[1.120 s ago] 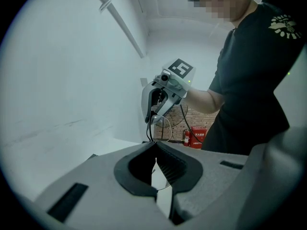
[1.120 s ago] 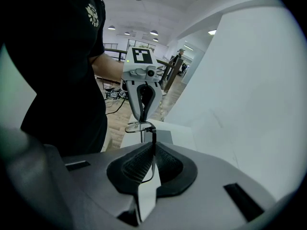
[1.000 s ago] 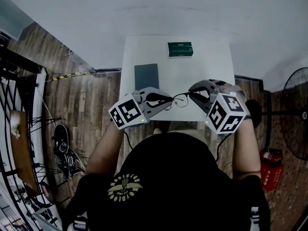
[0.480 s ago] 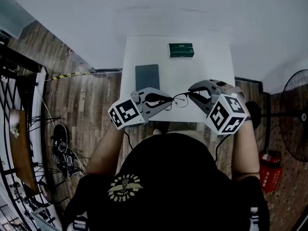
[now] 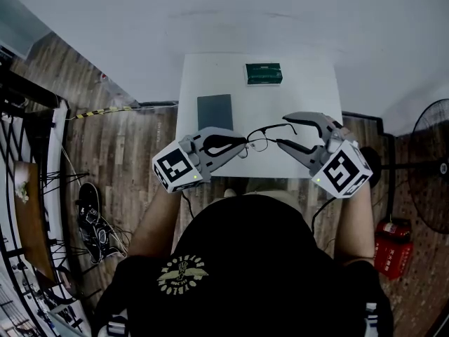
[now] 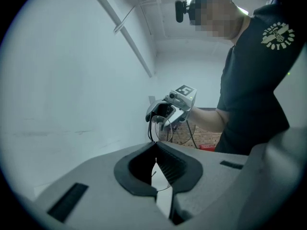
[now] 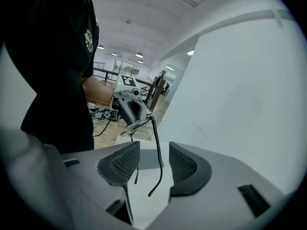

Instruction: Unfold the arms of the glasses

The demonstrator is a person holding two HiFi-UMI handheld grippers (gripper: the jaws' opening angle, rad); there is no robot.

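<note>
Glasses with a thin black wire frame (image 5: 261, 144) are held at frame centre above the white bench (image 5: 309, 83), pinched by the left claw (image 5: 242, 146). The right claw (image 5: 282, 129) has just been spread; one black arm (image 7: 158, 162) is seen between its jaws, untouched.

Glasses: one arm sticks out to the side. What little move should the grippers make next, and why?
Probably draw the right gripper back, clear of the unfolded arm. Its jaws have just been opening, and that arm hangs between them untouched, so this side looks done. The left gripper is shut on the glasses, so they should stay put while the right one backs off.
</note>
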